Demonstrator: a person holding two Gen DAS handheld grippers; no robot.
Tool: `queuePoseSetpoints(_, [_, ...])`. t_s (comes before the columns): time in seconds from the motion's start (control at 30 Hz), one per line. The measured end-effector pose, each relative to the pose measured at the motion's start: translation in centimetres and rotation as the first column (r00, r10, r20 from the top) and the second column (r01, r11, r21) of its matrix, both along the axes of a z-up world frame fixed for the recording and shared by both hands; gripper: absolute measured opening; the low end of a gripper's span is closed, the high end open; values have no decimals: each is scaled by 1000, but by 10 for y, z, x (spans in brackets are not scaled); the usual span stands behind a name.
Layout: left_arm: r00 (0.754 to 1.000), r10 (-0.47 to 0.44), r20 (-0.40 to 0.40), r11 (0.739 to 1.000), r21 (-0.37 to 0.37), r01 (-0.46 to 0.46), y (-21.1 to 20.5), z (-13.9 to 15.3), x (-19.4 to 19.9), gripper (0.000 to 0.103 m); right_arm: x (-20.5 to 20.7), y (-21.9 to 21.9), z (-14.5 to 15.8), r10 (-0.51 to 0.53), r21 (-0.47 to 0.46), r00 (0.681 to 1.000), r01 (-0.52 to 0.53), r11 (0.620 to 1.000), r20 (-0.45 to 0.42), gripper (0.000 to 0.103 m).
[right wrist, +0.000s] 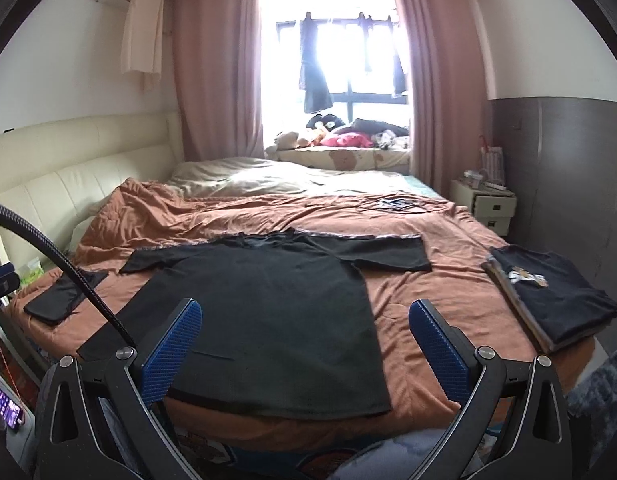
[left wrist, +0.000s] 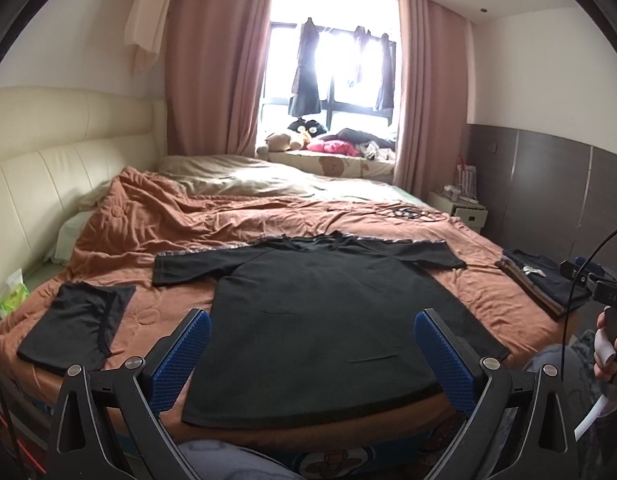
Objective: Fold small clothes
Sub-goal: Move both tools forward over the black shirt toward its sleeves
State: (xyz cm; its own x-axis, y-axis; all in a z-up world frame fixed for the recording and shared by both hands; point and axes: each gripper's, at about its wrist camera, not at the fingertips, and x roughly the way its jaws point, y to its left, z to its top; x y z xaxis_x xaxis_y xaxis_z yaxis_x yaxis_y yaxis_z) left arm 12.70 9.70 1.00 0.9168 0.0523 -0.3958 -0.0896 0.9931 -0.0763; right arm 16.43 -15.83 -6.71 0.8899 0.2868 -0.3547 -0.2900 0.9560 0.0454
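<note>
While both claws hang apart and empty above the near edge of the bed (left wrist: pixel 140 232), nothing on the black shirt (left wrist: pixel 320 312) is folded yet. It lies flat and spread, sleeves out, centre of both frames, hem at the bed edge. Left gripper (left wrist: pixel 312 360) frames the shirt's lower half; right gripper (right wrist: pixel 304 356) sits over the shirt's hem corner and bare orange blanket (right wrist: pixel 428 312), not touching cloth in either view. Done so far, by the look of it: a stack of folded clothes (right wrist: pixel 556 300) at right of frame. A small dark garment (left wrist: pixel 74 332) at lower left looks partly folded, can't tell if finished. Left to do: fold this shirt fully, probably sleeves in first.
</note>
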Motion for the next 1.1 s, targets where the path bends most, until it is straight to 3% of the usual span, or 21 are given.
queuePoseSetpoints(0.27, [996, 62, -64, 998, -23, -64, 59, -11, 64, 103, 65, 32, 17, 48, -68, 999, -48, 997, 6, 103])
queuePoseSetpoints(0.63, [978, 167, -127, 985, -32, -172, 133, -17, 129, 103, 165, 62, 20, 88, -79, 994, -93, 993, -63, 103])
queuePoseSetpoints(1.1, [940, 258, -225, 965, 22, -260, 206, -38, 215, 100, 269, 125, 9, 164, -104, 981, -175, 979, -104, 103])
